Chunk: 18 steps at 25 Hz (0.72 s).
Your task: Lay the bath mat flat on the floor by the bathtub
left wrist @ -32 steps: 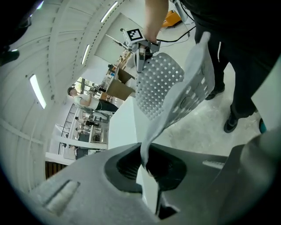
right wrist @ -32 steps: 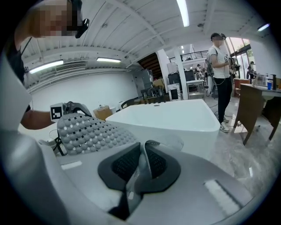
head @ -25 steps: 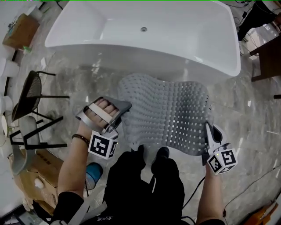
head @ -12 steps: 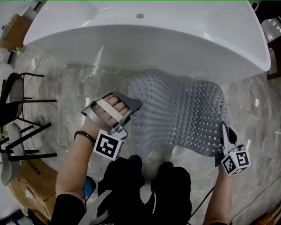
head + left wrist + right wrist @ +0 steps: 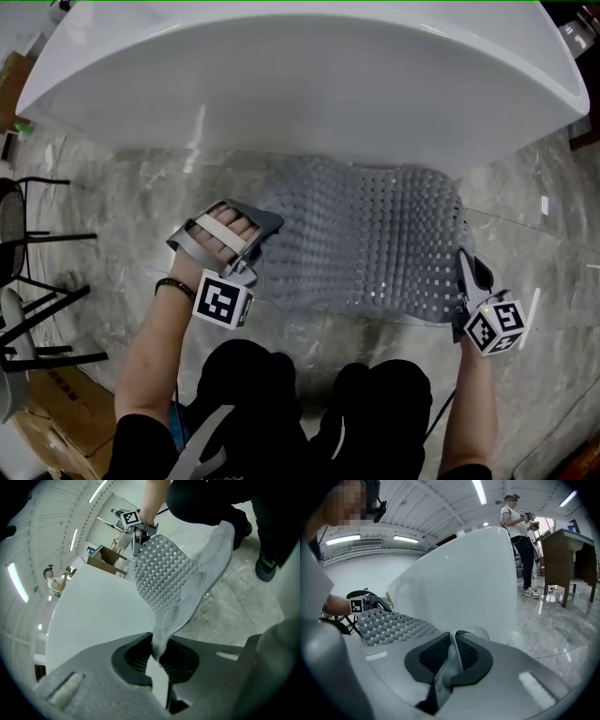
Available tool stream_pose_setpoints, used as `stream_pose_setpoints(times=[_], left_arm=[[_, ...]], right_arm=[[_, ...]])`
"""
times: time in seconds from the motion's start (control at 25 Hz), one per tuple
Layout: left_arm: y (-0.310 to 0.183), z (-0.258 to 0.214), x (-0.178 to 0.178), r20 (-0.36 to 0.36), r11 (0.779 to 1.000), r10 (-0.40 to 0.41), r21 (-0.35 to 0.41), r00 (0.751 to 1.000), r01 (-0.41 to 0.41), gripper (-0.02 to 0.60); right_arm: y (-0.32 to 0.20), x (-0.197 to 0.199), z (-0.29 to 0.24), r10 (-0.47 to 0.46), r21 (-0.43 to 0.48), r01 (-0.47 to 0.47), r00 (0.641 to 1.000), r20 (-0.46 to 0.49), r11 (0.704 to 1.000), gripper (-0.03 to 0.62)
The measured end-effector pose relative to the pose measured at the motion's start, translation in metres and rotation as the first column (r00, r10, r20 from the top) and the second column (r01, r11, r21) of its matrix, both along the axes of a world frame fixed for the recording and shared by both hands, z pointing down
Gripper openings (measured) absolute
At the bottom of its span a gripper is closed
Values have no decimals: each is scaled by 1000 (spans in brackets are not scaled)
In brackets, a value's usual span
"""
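- Two grippers are pinching the mat (image 5: 370, 234) by its near corners: the left gripper (image 5: 251, 277) and the right gripper (image 5: 466, 272) each have jaws pressed on its edge
- The mat is sagging low over the floor (image 5: 141, 187), its far edge by the tub (image 5: 300, 84)
- Keeping the corners pulled apart and level while lowering is probably avoiding wrinkles
- Compared with a second ago, both grippers and the mat are sitting lower, nearer the tub
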State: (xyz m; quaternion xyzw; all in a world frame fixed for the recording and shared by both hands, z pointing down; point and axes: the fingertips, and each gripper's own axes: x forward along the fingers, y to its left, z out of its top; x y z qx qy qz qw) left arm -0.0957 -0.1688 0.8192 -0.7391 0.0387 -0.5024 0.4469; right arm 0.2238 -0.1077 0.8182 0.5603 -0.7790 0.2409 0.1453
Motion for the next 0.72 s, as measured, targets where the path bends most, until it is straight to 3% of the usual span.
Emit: stream_pose_setpoints(times=[0.2, 0.48, 0.72], left_arm=[[7, 44, 3, 30, 999, 33, -2, 999, -33, 17], [6, 83, 16, 62, 996, 92, -13, 994, -92, 17], [6, 105, 26, 140, 987, 147, 37, 979, -154, 18]], right_arm=[[10, 9, 38, -14, -18, 14, 1000, -15, 1000, 17], [27, 30, 88, 36, -57, -36, 999, 6, 998, 17], [45, 43, 127, 100, -113, -94, 994, 43, 989, 20]])
